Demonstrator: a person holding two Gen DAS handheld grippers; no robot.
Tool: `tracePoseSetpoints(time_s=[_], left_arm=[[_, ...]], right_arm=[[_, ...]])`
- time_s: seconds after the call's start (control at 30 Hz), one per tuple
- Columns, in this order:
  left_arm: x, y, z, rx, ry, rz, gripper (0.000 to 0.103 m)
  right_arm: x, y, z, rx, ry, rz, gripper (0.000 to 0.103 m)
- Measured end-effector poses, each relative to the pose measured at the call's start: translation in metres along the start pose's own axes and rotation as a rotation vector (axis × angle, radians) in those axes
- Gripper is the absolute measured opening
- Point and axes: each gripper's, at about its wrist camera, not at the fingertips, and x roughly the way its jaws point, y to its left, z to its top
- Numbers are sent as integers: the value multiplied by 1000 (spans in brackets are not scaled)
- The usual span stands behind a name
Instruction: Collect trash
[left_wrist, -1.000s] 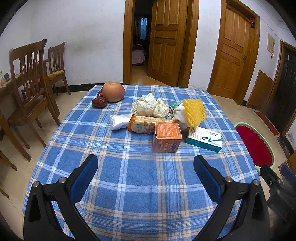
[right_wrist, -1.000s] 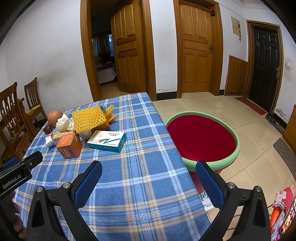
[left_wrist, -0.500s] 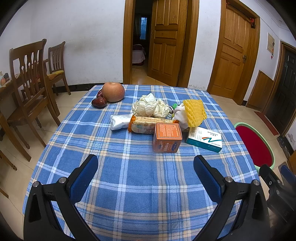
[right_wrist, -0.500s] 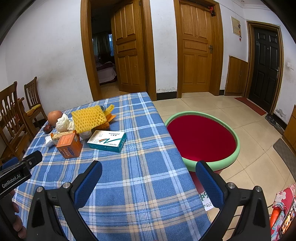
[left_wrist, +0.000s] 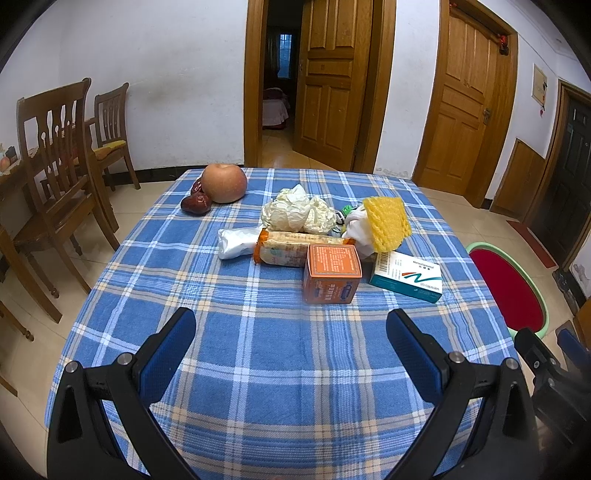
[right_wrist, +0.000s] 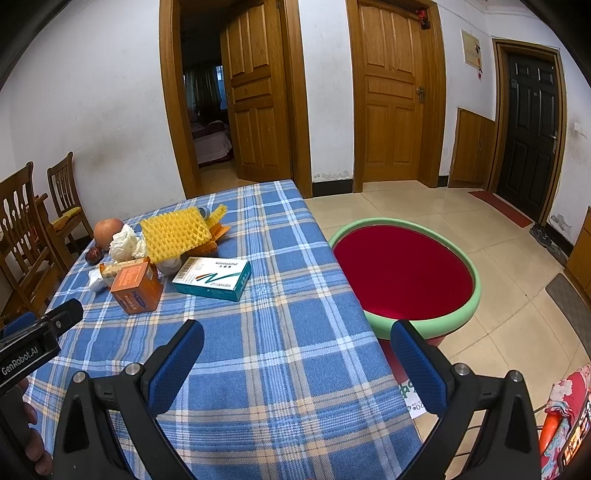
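Trash (left_wrist: 325, 236) sits mid-desk, ahead of your left hand-held gripper (left_wrist: 291, 343); right hand-held gripper (right_wrist: 295, 350) lies farther off. Both gape empty.

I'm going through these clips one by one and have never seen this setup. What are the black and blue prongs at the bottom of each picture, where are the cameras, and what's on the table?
There is no robot. A person holds a two-finger gripper in each hand, and each carries a fisheye camera looking forward along its fingers. One picture is from the left gripper, the other from the right gripper; the prongs are their blue-padded fingers. Both are open and hold nothing.

On the checked tablecloth lie an orange box, a white and teal medicine box, a yellow foam net, crumpled paper, a snack packet, a white wrapper, an apple and red dates. Beside the table stands a red bin with a green rim, probably for the trash.
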Motion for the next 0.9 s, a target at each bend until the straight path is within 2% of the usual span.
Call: tracePoseSetpoints(time_s=[0.5, 0.9], left_arm=[[4, 2, 0, 4, 9, 4, 101], [39, -8, 13, 25, 63, 6, 101]], right_arm=[[12, -4, -5, -4, 19, -9, 103], [35, -14, 9, 2, 55, 22, 103]])
